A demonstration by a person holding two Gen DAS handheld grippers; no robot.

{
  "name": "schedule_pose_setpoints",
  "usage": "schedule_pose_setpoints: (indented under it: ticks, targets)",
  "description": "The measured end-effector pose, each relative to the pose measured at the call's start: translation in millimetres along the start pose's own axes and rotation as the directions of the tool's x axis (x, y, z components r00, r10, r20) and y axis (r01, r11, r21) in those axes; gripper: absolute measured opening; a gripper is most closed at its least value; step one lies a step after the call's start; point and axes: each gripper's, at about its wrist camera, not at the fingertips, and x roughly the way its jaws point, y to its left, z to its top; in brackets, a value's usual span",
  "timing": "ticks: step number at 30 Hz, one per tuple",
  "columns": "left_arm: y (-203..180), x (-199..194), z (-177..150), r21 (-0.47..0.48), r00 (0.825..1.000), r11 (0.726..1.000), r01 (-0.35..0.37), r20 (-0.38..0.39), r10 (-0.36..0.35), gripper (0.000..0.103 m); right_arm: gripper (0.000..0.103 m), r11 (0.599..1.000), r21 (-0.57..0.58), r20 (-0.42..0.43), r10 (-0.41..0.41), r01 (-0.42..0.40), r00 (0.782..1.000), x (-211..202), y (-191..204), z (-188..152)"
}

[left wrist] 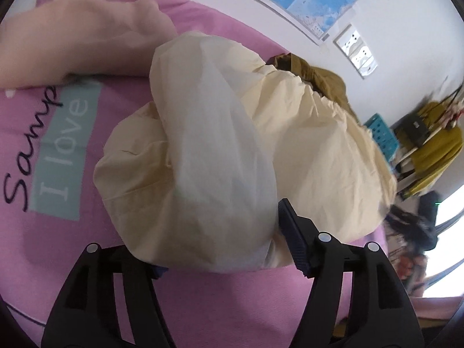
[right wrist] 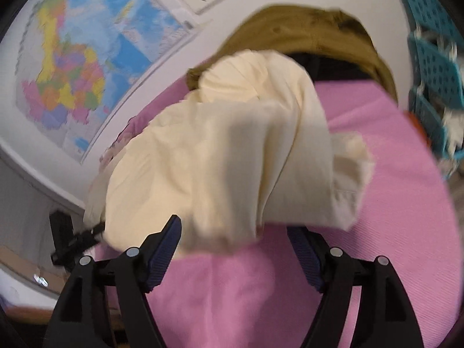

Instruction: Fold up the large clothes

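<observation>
A crumpled cream garment [left wrist: 304, 145] lies bunched on the pink bed cover [left wrist: 72, 232], with a paler, thinner fold [left wrist: 208, 133] draped over its front. In the left wrist view my left gripper [left wrist: 220, 246] stands open. The garment's near bulge sits between its jaws and hides the left fingertip, while the right finger [left wrist: 293, 237] stays apart from the cloth. In the right wrist view the same cream garment [right wrist: 217, 159] hangs just past my right gripper [right wrist: 235, 229]. That gripper is open, its blue pads [right wrist: 166, 249] wide apart, with only the hem's edge over the gap.
An olive-brown garment [left wrist: 316, 78] [right wrist: 304, 29] lies behind the cream one, and a peach garment [left wrist: 87, 34] rests at the far left. The cover bears an "I love" print [left wrist: 66, 150]. A wall map [right wrist: 81, 58], teal baskets [right wrist: 429, 58] and a rack with yellow cloth [left wrist: 435, 145] border the bed.
</observation>
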Motion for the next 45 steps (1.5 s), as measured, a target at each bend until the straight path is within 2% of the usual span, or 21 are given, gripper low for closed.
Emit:
schedule_pose_setpoints:
  ticks: [2, 6, 8, 10, 13, 15, 18, 19, 20, 23, 25, 29, 34, 37, 40, 42, 45]
  targets:
    - [-5, -1, 2, 0.014, 1.0, 1.0, -0.027, 0.008, 0.027, 0.064, 0.063, 0.996, -0.084, 0.026, -0.003, 0.005, 1.0, -19, 14, -6]
    - [-15, 1, 5, 0.027, 0.998, 0.998, -0.064, 0.01, 0.063, 0.064, 0.059, 0.977, -0.213, 0.091, 0.008, 0.011, 0.996, -29, 42, -7]
    - [-17, 1, 5, 0.033, 0.997, 0.996, -0.077, 0.014, 0.076, 0.064, 0.059, 0.968, -0.247, 0.107, -0.011, 0.037, 0.994, -15, 52, -1]
    - [-20, 3, 6, 0.04, 0.996, 0.995, -0.092, 0.016, 0.091, 0.064, 0.059, 0.955, -0.273, 0.12, -0.087, 0.117, 0.989, 8, 60, 6]
    - [-22, 2, 5, 0.042, 0.995, 0.994, -0.1, 0.021, 0.099, 0.064, 0.058, 0.936, -0.301, 0.131, -0.151, 0.184, 0.98, 36, 61, 15]
    - [-22, 3, 7, 0.036, 0.995, 0.995, -0.097, 0.017, 0.096, 0.061, 0.055, 0.924, -0.321, 0.119, -0.177, 0.206, 0.977, 54, 60, 20]
    - [-25, 4, 9, 0.049, 0.995, 0.994, -0.099, 0.022, 0.099, 0.057, 0.043, 0.92, -0.323, 0.106, -0.2, 0.224, 0.974, 69, 57, 33]
    - [-27, 5, 10, 0.051, 0.994, 0.993, -0.104, 0.02, 0.103, 0.056, 0.033, 0.917, -0.323, 0.108, -0.211, 0.235, 0.972, 71, 56, 38]
    - [-27, 6, 11, 0.053, 0.994, 0.993, -0.105, 0.018, 0.104, 0.056, 0.032, 0.92, -0.317, 0.102, -0.21, 0.232, 0.972, 72, 55, 42]
    - [-25, 8, 12, 0.046, 0.995, 0.994, -0.098, 0.015, 0.097, 0.056, 0.032, 0.928, -0.306, 0.068, -0.202, 0.213, 0.977, 84, 49, 49]
    - [-21, 11, 14, 0.027, 0.996, 0.996, -0.087, 0.011, 0.086, 0.056, 0.032, 0.919, -0.324, 0.056, -0.22, 0.226, 0.974, 94, 49, 49]
    - [-21, 15, 15, 0.025, 0.994, 0.993, -0.112, 0.003, 0.112, 0.056, 0.035, 0.924, -0.31, 0.043, -0.223, 0.225, 0.974, 89, 54, 49]
    - [-23, 13, 13, 0.038, 0.99, 0.989, -0.14, 0.003, 0.14, 0.058, 0.043, 0.949, -0.297, 0.104, -0.074, 0.102, 0.992, 38, 62, 44]
    - [-24, 14, 13, 0.039, 0.99, 0.989, -0.144, 0.002, 0.144, 0.058, 0.049, 0.955, -0.277, 0.131, -0.075, 0.109, 0.989, 29, 58, 47]
    - [-23, 15, 15, 0.038, 0.989, 0.989, -0.146, 0.001, 0.146, 0.061, 0.048, 0.968, -0.212, 0.077, -0.122, 0.135, 0.99, 52, 39, 54]
    - [-22, 16, 15, 0.033, 0.99, 0.989, -0.141, 0.0, 0.141, 0.063, 0.049, 0.969, -0.205, 0.034, -0.131, 0.135, 0.991, 71, 30, 55]
    - [-18, 20, 16, 0.015, 0.99, 0.99, -0.137, -0.008, 0.138, 0.072, 0.053, 0.974, -0.188, 0.016, -0.122, 0.123, 0.992, 85, 25, 56]
